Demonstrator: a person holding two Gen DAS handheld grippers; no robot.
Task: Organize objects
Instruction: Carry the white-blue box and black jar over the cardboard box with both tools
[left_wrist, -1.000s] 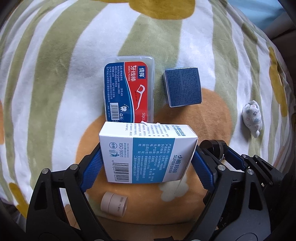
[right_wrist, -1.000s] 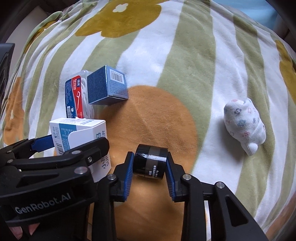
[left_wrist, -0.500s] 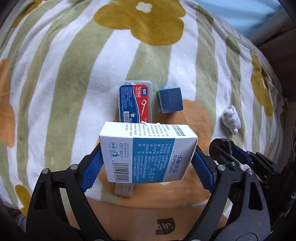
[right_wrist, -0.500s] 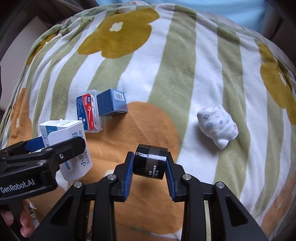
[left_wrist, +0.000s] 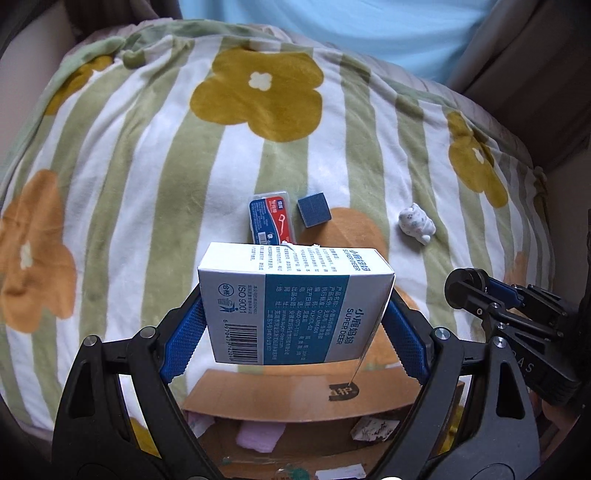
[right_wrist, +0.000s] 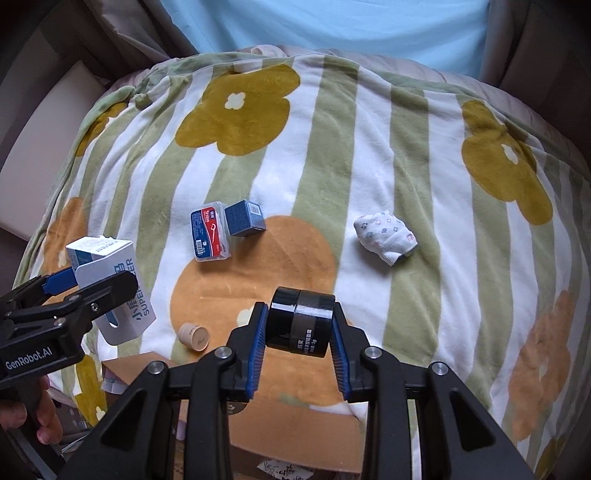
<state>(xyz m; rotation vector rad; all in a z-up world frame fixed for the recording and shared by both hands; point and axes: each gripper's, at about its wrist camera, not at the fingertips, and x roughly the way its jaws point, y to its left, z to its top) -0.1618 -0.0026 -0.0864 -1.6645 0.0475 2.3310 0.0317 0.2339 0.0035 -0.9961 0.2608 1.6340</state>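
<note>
My left gripper (left_wrist: 295, 325) is shut on a white and teal box (left_wrist: 295, 310), held above the near edge of the flowered blanket; the box also shows in the right wrist view (right_wrist: 114, 280). My right gripper (right_wrist: 299, 332) is shut on a small black jar (right_wrist: 301, 326), which also shows in the left wrist view (left_wrist: 461, 286). On the blanket lie a red and blue dental floss case (left_wrist: 271, 221) (right_wrist: 208, 236), a dark blue cube box (left_wrist: 313, 209) (right_wrist: 244, 218), a rolled white sock (left_wrist: 415, 223) (right_wrist: 384, 236) and a small beige jar (right_wrist: 192, 335).
An open cardboard box (left_wrist: 295, 398) with assorted items inside sits below the grippers at the blanket's near edge; its flap shows in the right wrist view (right_wrist: 295, 439). The striped blanket (right_wrist: 332, 147) covers a rounded surface, with a light blue wall behind.
Both grippers have pulled back and up from the blanket with their objects still held. The items on the blanket look smaller, and the cardboard box has come into view below.
</note>
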